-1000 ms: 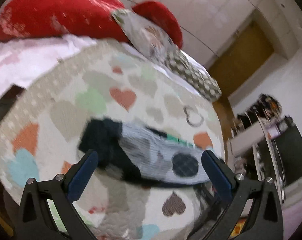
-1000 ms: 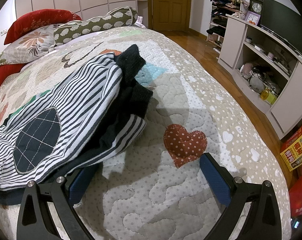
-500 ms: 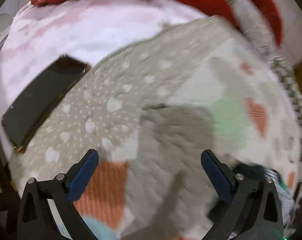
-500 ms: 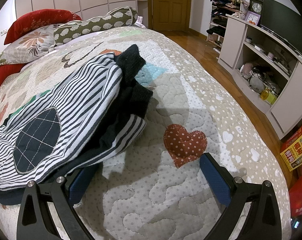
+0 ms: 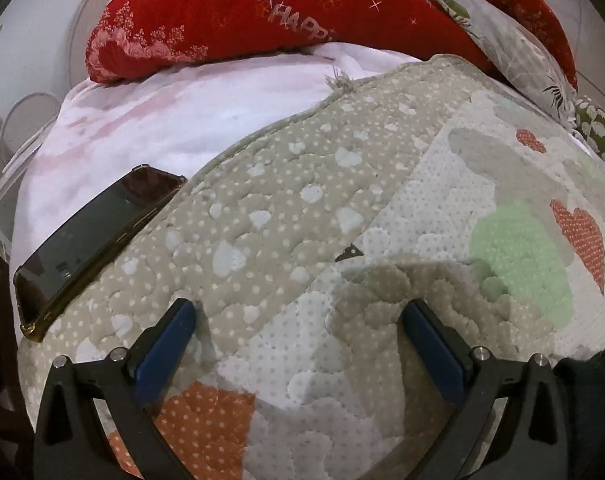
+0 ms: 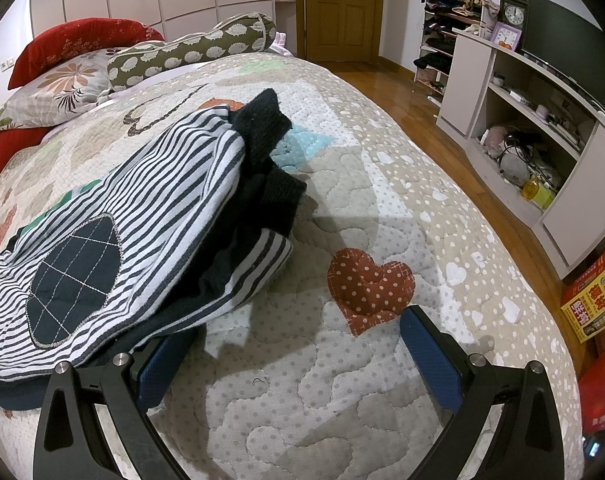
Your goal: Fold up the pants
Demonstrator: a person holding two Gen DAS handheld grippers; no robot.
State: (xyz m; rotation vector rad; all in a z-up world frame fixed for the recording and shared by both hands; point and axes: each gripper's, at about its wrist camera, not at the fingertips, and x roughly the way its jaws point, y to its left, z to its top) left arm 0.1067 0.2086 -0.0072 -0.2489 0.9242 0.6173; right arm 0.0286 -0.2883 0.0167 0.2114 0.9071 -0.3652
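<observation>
Striped black-and-white pants [image 6: 142, 216] with a dark quilted knee patch and dark cuffs lie bunched on the heart-patterned quilt [image 6: 342, 380] in the right wrist view. My right gripper [image 6: 298, 344] rests open on the quilt, its left finger tucked just under the pants' near edge, nothing between the fingers. My left gripper [image 5: 298, 332] is open and low over a bare part of the quilt [image 5: 302, 220]. In the left wrist view only a dark scrap of cloth [image 5: 594, 392] shows at the lower right edge.
A black phone [image 5: 90, 240] lies at the quilt's left edge on the white sheet. Red pillows [image 5: 262, 16] and a floral pillow [image 6: 58, 88] sit at the head. A shelf unit [image 6: 522, 128], wooden floor and boxes [image 6: 594, 296] lie right of the bed.
My left gripper has swung away from the pants toward the head of the bed, so the phone and red pillow now fill its view. The right gripper and pants have not moved.
</observation>
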